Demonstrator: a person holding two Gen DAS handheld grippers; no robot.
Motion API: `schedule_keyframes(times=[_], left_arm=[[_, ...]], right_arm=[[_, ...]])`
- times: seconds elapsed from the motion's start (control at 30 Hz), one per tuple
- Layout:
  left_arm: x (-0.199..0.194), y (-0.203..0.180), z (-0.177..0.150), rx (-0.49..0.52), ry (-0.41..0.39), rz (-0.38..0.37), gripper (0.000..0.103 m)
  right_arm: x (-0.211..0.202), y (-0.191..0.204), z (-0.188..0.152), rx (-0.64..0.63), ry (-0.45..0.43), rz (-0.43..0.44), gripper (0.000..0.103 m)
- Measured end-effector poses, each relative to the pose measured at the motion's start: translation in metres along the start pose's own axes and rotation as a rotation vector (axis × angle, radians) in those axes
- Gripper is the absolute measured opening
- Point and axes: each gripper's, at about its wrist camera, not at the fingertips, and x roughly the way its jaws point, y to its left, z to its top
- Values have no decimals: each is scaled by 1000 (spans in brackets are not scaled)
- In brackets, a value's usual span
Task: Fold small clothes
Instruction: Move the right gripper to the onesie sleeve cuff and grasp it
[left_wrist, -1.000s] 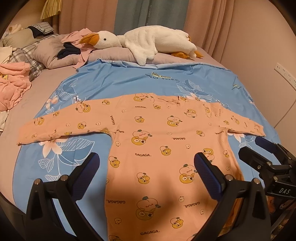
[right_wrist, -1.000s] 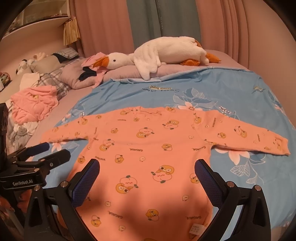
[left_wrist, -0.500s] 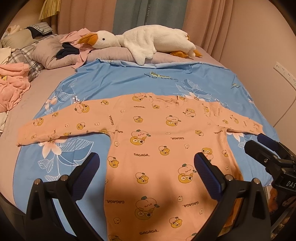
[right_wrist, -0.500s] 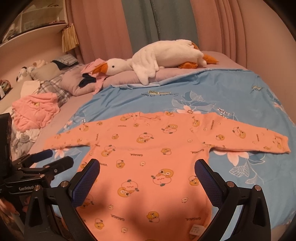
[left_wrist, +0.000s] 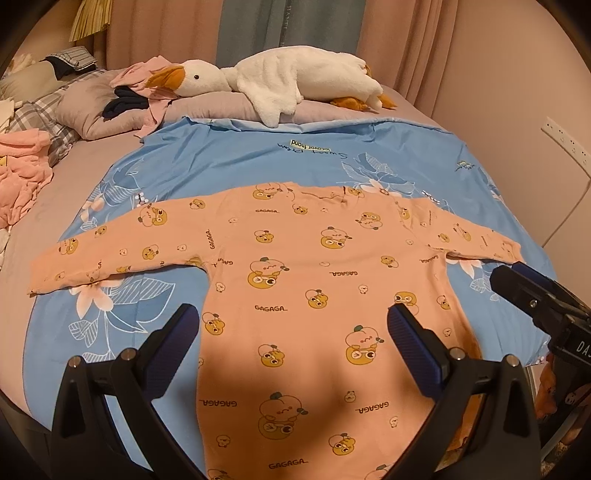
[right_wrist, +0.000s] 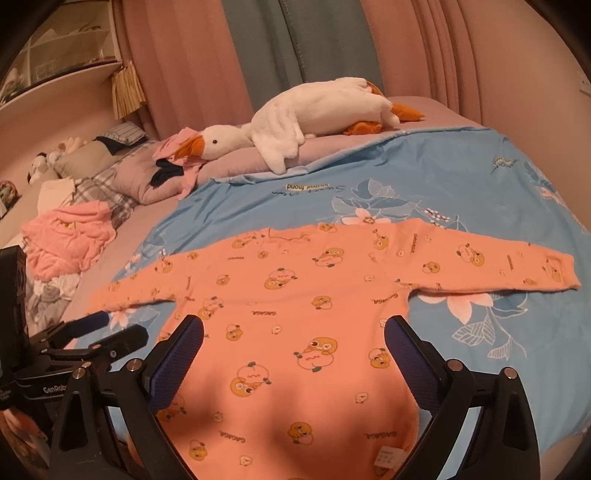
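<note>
- Both grippers have eased back a little from the bed: in the right wrist view more wall and curtain shows at 12 o'clock, and the other gripper has slid further out toward the frame edge.
- Left gripper (left_wrist: 293, 325) is spread wide and holds nothing; right gripper (right_wrist: 293, 334) likewise, empty and wide apart.
- Orange shirt (left_wrist: 295, 280) lies flat on the blue sheet (left_wrist: 229, 162), collar at 12 o'clock, hem toward 6, sleeves out at 9 and 3, probably spread so each sleeve can fold in.
- Plush goose (left_wrist: 280, 79) rests on the pillows at 12 o'clock, well apart from the shirt.
</note>
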Motion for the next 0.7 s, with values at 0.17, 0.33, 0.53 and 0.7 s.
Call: schedule_keyframes(times=[0.17,0.33,0.53,0.7], left_arm=[[3,-2,0,-1,2,-9,101],[14,-7,2,20,-5,-23,96],[48,-14,-2,-5,75,-111,75],[79,-27,-13,-2,164,-158,59]], right_arm=[[-3,-9,2,31,-24,1,90],[-6,-61,11,170,-55,-22,81],[-10,-157,7,382,-84,-157,68],[3,-245,-9,569,-55,-334,56]])
